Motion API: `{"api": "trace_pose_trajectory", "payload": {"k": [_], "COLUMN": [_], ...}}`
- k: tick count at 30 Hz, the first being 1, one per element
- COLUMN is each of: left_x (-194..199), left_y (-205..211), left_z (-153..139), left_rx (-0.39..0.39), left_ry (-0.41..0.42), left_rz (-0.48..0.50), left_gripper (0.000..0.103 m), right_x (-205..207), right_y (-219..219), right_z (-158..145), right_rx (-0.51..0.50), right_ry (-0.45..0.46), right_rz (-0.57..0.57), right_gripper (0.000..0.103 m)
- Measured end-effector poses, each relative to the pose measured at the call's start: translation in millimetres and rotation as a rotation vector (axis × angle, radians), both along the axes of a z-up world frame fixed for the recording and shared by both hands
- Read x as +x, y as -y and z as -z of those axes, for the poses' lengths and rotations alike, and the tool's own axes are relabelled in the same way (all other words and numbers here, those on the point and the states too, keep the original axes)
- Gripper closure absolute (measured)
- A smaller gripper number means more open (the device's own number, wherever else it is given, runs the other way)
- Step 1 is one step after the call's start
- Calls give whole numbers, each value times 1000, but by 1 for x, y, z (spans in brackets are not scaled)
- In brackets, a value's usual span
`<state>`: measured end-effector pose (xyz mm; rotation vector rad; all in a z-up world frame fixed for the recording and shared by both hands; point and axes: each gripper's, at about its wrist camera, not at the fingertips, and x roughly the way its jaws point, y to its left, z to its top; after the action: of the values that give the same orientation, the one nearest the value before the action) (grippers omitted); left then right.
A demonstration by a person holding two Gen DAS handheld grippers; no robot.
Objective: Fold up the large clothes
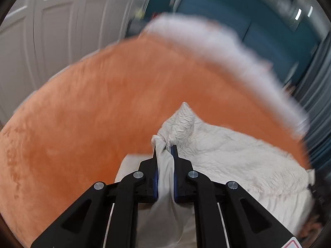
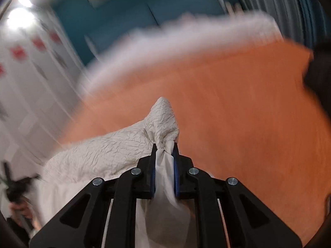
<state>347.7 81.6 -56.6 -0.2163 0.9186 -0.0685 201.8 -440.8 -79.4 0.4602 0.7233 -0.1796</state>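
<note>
Gripping stage noted: crinkled off-white fabric garment pinched at corners by left gripper & right gripper; over orange plush surface. No fold seen yet; folding judged outstanding.

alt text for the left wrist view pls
The left gripper is shut on a bunched corner of a crinkled white cloth, which lies on an orange blanket. Behind are a blurred white door and a blue wall.

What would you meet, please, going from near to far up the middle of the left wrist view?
Left gripper shut on a bunched corner of the white garment → orange blanket → white fluffy edge → blurred teal wall.
</note>
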Motion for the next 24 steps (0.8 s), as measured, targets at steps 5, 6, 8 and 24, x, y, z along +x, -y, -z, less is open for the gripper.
{"api": "trace_pose_trajectory", "payload": {"k": [5, 6, 8, 24], "left_x": [11, 7, -8, -150], "left_y": [30, 23, 1, -84], "left_z": [37, 27, 9, 53], "left_rx": [215, 181, 96, -242], "left_ry": [-23, -32, -22, -186], "left_rz": [-33, -52, -82, -169], "left_gripper": [78, 61, 37, 35], "right_x": [11, 3, -28, -169], "right_y": [-7, -5, 6, -11], "right_z": [33, 24, -1, 67], "right_rx": [12, 27, 51, 357], "right_ry": [-124, -109, -44, -177], "right_rz": [38, 47, 49, 61], "right_gripper": [80, 73, 46, 32]}}
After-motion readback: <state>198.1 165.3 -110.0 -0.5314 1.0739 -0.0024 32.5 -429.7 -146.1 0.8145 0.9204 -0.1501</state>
